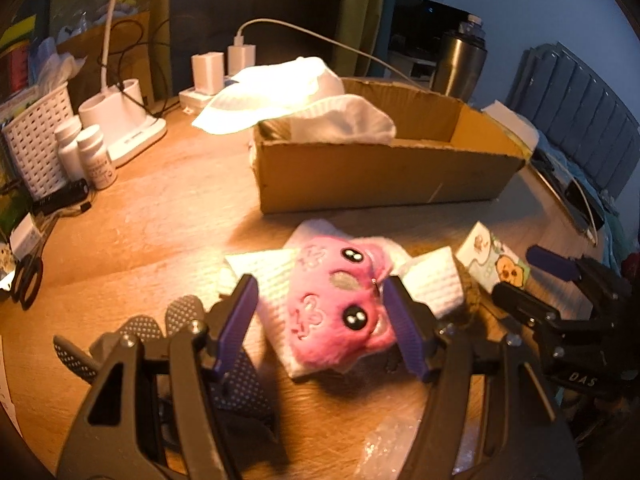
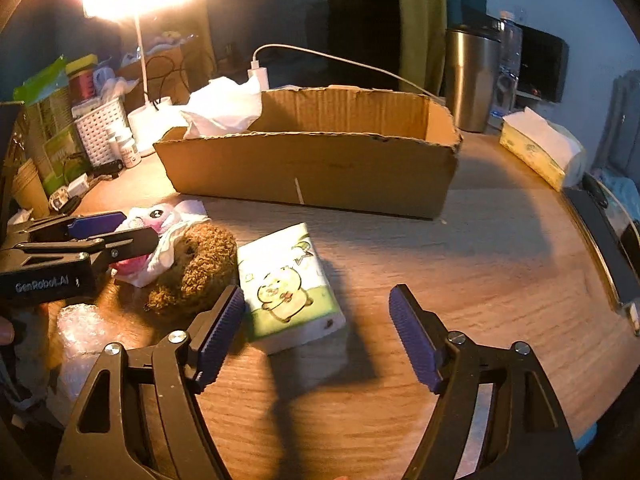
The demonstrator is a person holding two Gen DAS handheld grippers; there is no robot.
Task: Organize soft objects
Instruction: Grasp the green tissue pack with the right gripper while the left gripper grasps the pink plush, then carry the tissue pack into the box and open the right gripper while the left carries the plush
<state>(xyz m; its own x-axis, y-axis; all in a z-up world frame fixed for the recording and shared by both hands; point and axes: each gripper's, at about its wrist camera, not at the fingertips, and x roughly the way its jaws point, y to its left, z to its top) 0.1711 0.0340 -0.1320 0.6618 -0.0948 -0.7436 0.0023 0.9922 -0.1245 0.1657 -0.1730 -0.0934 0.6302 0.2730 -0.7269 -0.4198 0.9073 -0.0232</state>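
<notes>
Pink plush toy [image 1: 340, 304], 2 black eyes | left tool [image 1: 320, 312] spread around it | right tool [image 2: 318, 320] spread, empty

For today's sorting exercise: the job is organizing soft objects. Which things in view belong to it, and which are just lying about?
Belong: pink plush toy, brown fuzzy ring, tissue pack, cardboard box, white cloth.

Lying about: desk lamp, pill bottles, steel tumbler, scissors, white basket.

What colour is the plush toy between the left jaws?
Pink, with black-and-white eyes and stitched flower outlines: the plush toy. It shows best in the left wrist view.
</notes>
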